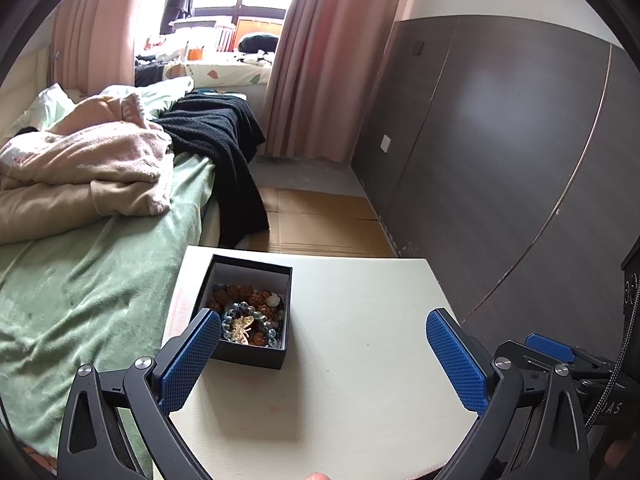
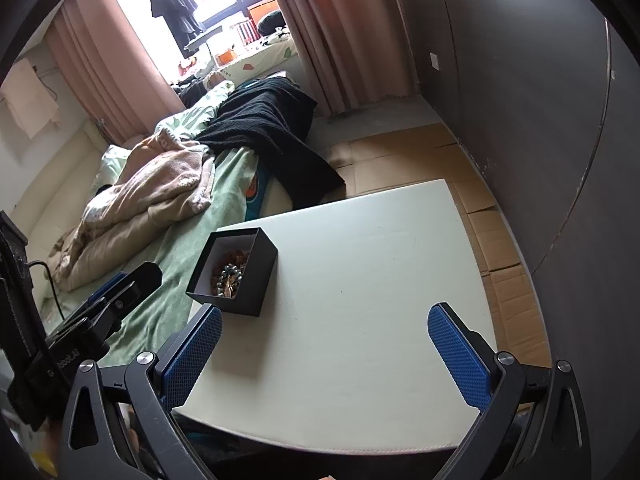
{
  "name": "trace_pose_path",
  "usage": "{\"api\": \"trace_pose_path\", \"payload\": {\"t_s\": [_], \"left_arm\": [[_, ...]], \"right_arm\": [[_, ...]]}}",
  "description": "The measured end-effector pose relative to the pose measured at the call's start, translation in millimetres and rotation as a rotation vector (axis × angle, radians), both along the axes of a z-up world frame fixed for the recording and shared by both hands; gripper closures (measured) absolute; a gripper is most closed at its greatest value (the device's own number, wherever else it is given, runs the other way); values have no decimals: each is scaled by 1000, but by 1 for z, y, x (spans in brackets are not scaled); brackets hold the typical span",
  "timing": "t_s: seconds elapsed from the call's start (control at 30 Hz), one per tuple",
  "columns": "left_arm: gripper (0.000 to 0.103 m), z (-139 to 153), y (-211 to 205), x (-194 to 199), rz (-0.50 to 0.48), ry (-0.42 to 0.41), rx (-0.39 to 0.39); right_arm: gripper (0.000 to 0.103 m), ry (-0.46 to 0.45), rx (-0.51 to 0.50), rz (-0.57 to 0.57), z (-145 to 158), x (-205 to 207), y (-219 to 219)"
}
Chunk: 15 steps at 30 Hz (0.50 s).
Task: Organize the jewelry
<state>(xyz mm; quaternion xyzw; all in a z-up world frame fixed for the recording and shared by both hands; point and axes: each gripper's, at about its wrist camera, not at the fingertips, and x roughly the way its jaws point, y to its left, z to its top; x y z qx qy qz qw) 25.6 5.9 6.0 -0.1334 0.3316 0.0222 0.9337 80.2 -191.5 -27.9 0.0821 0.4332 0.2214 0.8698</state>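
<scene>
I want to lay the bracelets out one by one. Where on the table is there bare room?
The white table is bare from the black box across to its far and right edges, and toward the near edge. The only crowded spot is the box itself, full of beads, at the bed-side edge. Both claws, left and right, are open.

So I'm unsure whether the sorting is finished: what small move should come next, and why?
Probably ease both open, empty hand-held grippers, left and right, back from the table. The bead bracelets already lie inside the black box, and no other jewelry shows on the tabletop.
</scene>
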Motion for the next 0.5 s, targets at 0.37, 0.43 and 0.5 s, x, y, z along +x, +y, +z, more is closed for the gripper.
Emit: {"api": "trace_pose_path", "payload": {"t_s": [0.37, 0.43, 0.5], "left_arm": [[1, 2, 0, -3, 5, -19, 27], [1, 2, -2, -2, 2, -18, 32], [1, 0, -3, 0, -1, -14, 41]], "right_arm": [[0, 9, -12, -1, -2, -1, 3], [0, 9, -18, 0, -2, -1, 3], [0, 8, -20, 2, -2, -1, 3]]}}
